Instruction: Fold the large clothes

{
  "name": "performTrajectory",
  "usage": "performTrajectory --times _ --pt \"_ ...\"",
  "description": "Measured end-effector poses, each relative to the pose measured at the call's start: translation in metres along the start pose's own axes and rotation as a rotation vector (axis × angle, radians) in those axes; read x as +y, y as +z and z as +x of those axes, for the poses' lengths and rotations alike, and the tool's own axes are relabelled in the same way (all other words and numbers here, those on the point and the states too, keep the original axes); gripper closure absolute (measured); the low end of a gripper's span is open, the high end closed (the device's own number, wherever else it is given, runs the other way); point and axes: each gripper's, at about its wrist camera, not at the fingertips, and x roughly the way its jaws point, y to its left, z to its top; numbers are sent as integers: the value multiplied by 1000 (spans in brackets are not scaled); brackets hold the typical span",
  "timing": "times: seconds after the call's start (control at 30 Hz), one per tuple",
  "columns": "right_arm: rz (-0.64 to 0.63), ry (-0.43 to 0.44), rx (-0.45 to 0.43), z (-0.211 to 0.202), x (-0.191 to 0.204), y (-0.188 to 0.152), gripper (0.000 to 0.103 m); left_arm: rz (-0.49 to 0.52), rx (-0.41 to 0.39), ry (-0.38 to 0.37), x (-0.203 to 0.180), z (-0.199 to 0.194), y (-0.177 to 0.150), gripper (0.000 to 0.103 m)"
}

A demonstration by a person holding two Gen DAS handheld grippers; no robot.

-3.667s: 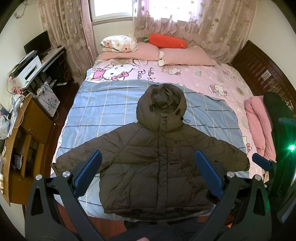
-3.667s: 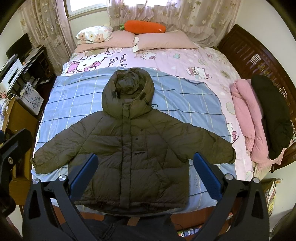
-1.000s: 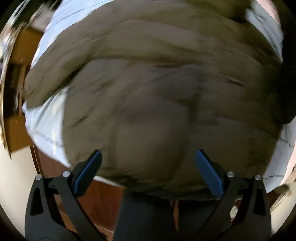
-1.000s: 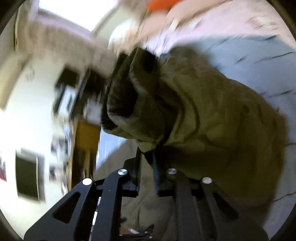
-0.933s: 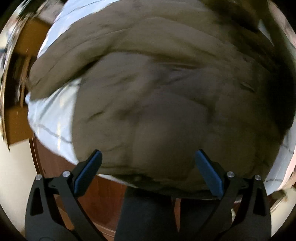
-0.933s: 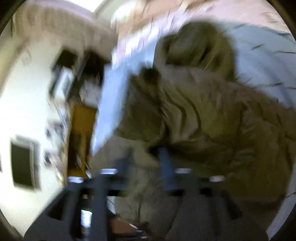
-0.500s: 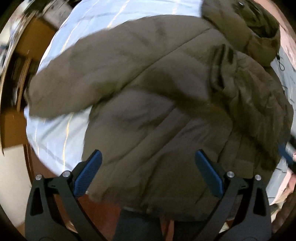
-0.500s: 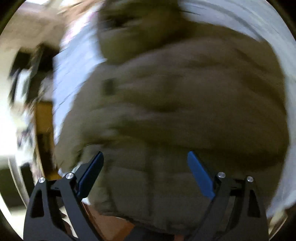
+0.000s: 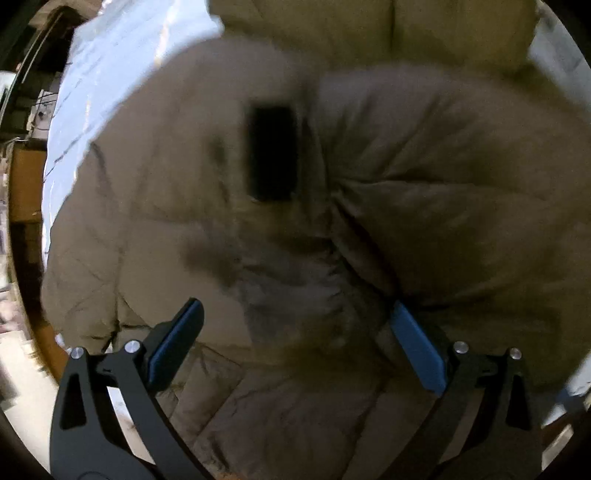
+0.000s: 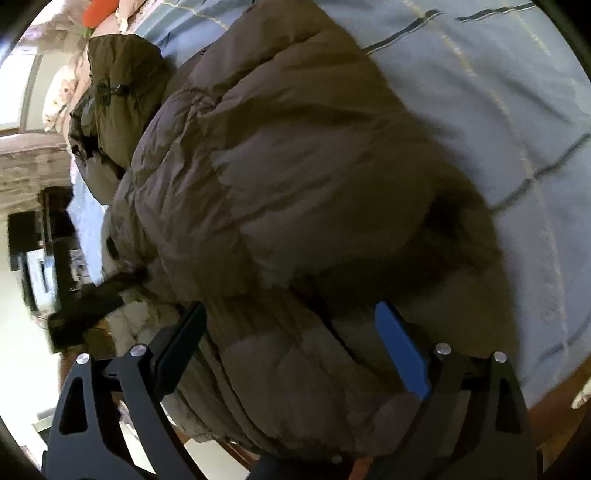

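An olive-brown hooded puffer jacket [image 9: 258, 221] lies on the bed and fills the left wrist view. One sleeve [image 9: 443, 177] is folded across its body, with a dark cuff [image 9: 271, 153] on the chest. My left gripper [image 9: 295, 345] is open and empty, close above the jacket's lower front. In the right wrist view the jacket [image 10: 295, 166] lies with the sleeve folded over it and the hood [image 10: 122, 81] at the far end. My right gripper [image 10: 291, 347] is open and empty just above the jacket near its hem.
The blue checked bedspread [image 10: 498, 92] lies beside the jacket. An orange carrot pillow [image 10: 98, 13] and pink pillows sit at the bed's head. A wooden desk [image 9: 26, 181] stands at the bed's left side. The bed's wooden foot edge [image 10: 554, 413] is near.
My right gripper held a sleeve a second ago, laid it across the jacket and opened. Both grippers have moved in closer to the jacket's lower part.
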Motion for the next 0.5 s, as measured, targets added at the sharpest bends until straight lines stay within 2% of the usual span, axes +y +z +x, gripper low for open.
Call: performTrajectory --times 0.07,0.13,0.27,0.4,0.5 --pt "-19 -54 -26 19 7 7 11 -28 13 -20 -2 6 1 2" --pt "-15 -113 -43 27 6 20 20 -37 15 -26 -3 9 2 2" --pt "10 -184 -50 33 -15 57 29 47 17 5 -27 7 3 2" --pt "71 -194 -65 25 -35 75 35 143 11 38 -54 0 6 2" --pt "101 -194 10 9 -37 71 34 150 12 59 -55 -9 23 2"
